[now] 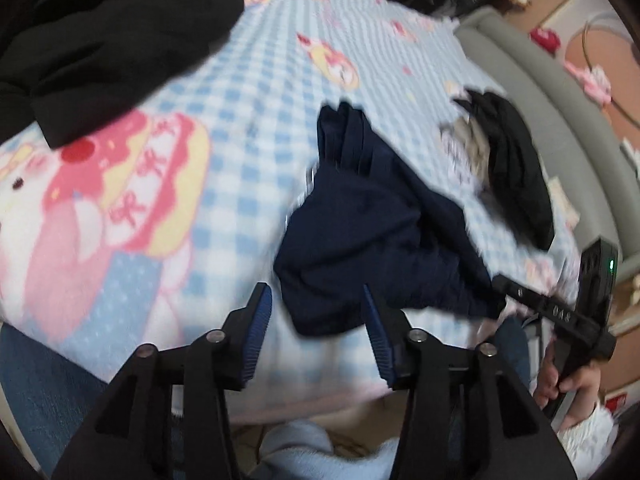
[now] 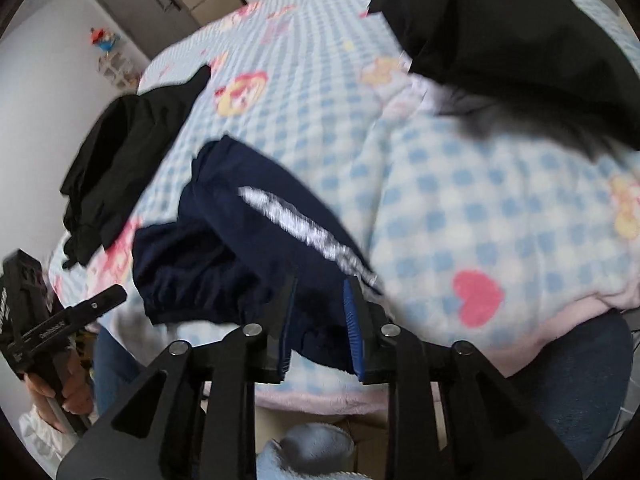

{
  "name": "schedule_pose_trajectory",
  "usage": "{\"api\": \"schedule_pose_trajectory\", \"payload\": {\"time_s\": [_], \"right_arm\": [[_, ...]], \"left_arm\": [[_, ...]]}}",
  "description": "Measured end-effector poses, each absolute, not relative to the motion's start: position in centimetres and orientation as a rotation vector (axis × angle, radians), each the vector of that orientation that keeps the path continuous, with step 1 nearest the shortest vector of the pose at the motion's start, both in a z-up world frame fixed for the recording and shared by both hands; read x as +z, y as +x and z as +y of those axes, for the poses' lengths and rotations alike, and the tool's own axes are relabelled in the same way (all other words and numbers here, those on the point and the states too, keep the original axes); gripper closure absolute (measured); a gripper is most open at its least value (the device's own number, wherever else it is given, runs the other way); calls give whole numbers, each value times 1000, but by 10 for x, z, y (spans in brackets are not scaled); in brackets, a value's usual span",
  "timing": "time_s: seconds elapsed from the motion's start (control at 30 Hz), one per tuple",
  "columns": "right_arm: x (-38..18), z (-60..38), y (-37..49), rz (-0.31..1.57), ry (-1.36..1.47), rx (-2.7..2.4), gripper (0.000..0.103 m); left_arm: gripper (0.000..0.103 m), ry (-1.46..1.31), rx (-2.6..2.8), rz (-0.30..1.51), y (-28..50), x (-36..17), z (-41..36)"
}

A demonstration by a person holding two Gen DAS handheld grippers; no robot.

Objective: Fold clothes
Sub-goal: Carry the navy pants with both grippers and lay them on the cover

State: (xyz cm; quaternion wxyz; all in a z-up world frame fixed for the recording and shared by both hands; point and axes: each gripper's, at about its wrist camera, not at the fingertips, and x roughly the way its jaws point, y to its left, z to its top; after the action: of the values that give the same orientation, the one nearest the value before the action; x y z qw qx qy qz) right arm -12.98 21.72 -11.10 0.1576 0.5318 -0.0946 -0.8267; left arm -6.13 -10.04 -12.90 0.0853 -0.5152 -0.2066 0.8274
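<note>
A crumpled navy garment [image 1: 372, 224] with a white stripe [image 2: 308, 232] lies on the blue-checked blanket [image 1: 248, 128] near the bed's front edge. My left gripper [image 1: 316, 320] is open, its blue pads just short of the garment's near edge. My right gripper [image 2: 320, 312] is open, its jaws on either side of the navy garment's [image 2: 248, 240] near hem. Each gripper shows in the other's view: the right one at right in the left wrist view [image 1: 560, 308], the left one at left in the right wrist view [image 2: 60, 320].
A large black garment [image 1: 104, 40] lies on the bed; it also shows in the right wrist view [image 2: 512, 40]. A smaller black garment [image 1: 516, 172] lies by the grey bed frame [image 1: 560, 120], and in the right wrist view [image 2: 120, 152]. The person's jeans [image 2: 568, 380] are below.
</note>
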Motion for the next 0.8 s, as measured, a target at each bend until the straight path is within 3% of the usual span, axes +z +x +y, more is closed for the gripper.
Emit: {"api": "schedule_pose_trajectory", "payload": {"time_s": [0.07,0.17,0.2,0.27,0.33,0.37,0.4,0.43,0.47,0.53,0.57,0.67,0.8], "right_arm": [[-120,216,-129,-256,1556,-2369,68],[-124,220,-127,-246,1583,-2400,60],[-124,221,-127,-223,1593,-2414,49],[-125,222,-125,-178,1610,-2415,39],[-130,220,-123,-145,1631,-2372,38],[-134,217,-122,-137,1649,-2325,38],[-138,214,-121,-139,1656,-2283,38],[-139,212,-120,-150,1646,-2264,38],[-137,211,-118,-155,1623,-2265,40],[-130,211,-118,-132,1571,-2312,52],[-127,213,-119,-116,1556,-2340,64],[-120,222,-122,-127,1535,-2388,79],[-123,227,-124,-176,1553,-2373,83]], "left_arm": [[42,-1600,2501,-588,-61,-138,-100],[40,-1611,2475,-658,-62,-147,-105],[40,-1609,2465,-677,-63,-149,-106],[40,-1575,2422,-699,-66,-151,-103],[41,-1568,2384,-717,-70,-154,-99],[47,-1571,2383,-715,-71,-154,-97],[66,-1574,2382,-712,-72,-155,-94],[74,-1573,2388,-705,-73,-154,-92],[78,-1563,2409,-687,-71,-150,-91],[88,-1531,2447,-664,-68,-142,-91],[90,-1507,2455,-672,-67,-137,-93],[90,-1464,2462,-698,-64,-127,-99],[89,-1482,2379,-734,-66,-134,-97]]}}
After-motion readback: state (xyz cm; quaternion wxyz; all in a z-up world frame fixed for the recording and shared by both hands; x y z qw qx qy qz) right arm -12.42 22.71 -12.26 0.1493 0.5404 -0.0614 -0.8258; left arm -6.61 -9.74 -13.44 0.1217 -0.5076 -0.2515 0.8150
